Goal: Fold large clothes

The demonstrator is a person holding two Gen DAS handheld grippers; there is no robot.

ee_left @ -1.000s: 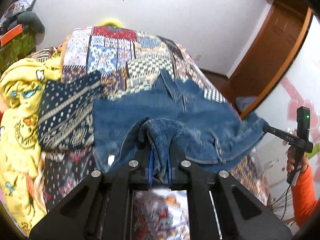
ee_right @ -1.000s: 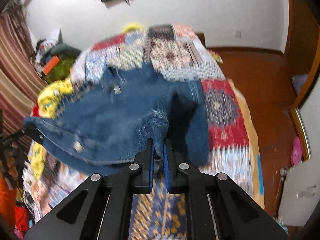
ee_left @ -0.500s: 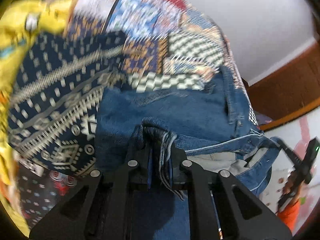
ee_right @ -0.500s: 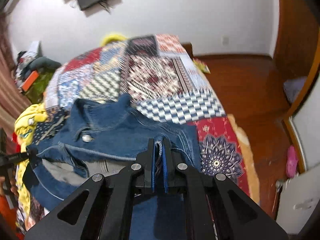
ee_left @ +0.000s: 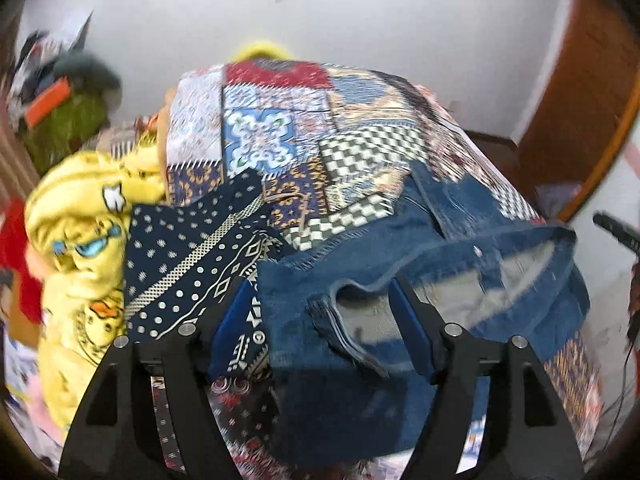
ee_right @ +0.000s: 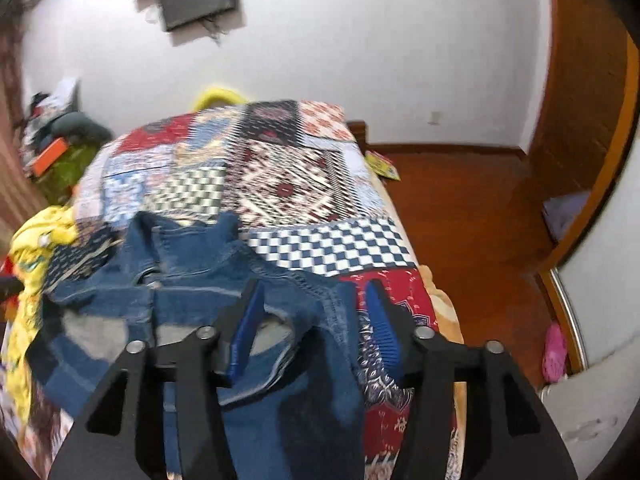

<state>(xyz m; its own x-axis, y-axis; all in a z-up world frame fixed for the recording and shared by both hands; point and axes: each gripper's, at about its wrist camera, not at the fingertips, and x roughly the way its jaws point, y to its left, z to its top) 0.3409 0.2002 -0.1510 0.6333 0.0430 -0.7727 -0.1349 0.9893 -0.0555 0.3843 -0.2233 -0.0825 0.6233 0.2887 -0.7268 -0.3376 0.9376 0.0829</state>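
A blue denim jacket point(ee_left: 400, 280) lies rumpled on the near part of the patchwork bed cover point(ee_left: 280, 120), its grey inside showing along the folded hem. My left gripper point(ee_left: 320, 292) is open, its blue-padded jaws spread to either side of a loose denim edge. In the right wrist view the jacket point(ee_right: 192, 264) lies with its collar toward the far side. My right gripper point(ee_right: 312, 288) is open too, jaws apart over the jacket's right edge.
A dark blue patterned cloth point(ee_left: 192, 256) and a yellow printed garment point(ee_left: 80, 232) lie left of the jacket. The bed cover point(ee_right: 280, 184) reaches to a white wall. A wooden floor point(ee_right: 460, 208) and a wardrobe lie to the right. Clutter sits at far left point(ee_left: 60, 100).
Both grippers were shut on the denim and carried it forward over itself. Now both have opened and let it go; the jacket lies folded on the bed.
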